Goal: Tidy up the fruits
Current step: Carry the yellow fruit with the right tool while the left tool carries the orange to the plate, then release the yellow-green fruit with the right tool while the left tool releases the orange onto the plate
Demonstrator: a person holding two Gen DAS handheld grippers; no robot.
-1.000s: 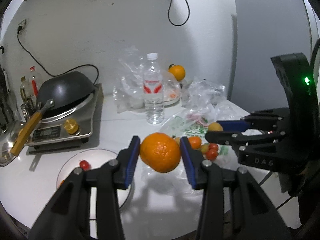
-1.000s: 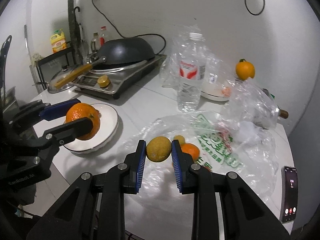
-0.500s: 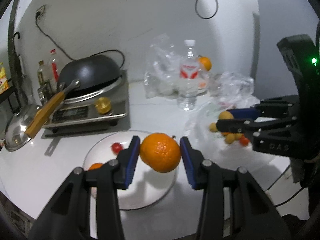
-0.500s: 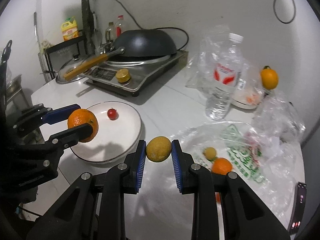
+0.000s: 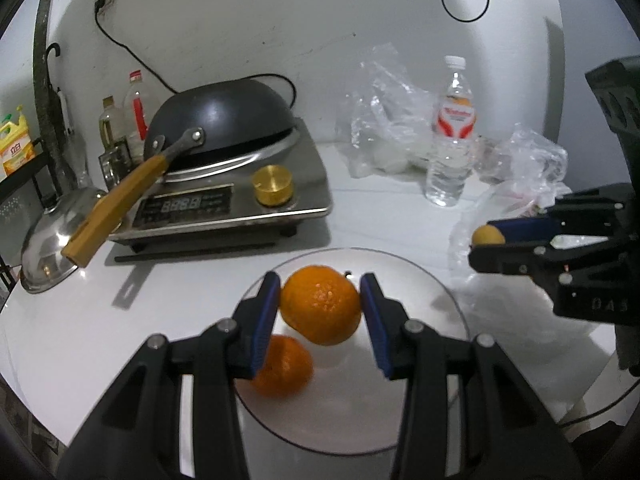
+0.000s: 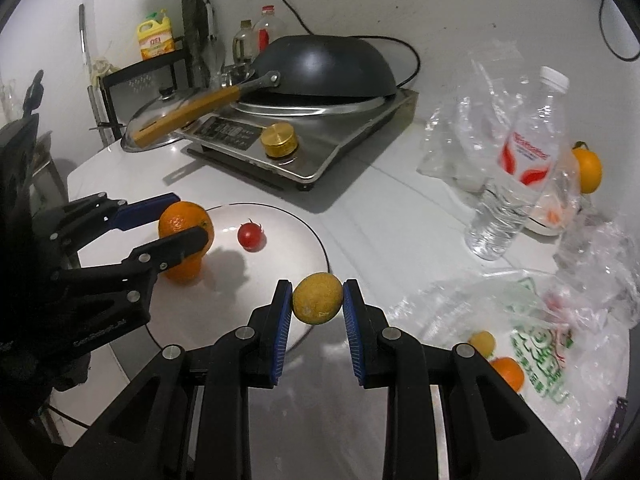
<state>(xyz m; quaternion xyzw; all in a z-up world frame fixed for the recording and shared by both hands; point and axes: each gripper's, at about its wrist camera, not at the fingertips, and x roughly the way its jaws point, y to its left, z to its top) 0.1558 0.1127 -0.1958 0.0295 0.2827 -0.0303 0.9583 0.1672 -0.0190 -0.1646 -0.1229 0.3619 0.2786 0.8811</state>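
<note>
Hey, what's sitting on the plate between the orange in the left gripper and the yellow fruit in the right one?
A cherry tomato lies on the white plate between the orange and the yellow fruit, clearest in the right wrist view.

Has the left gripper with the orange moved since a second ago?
Yes. The left gripper, shut on the orange, has swung left from over the table by the bag to above the white plate, nearer the induction cooker.
</note>
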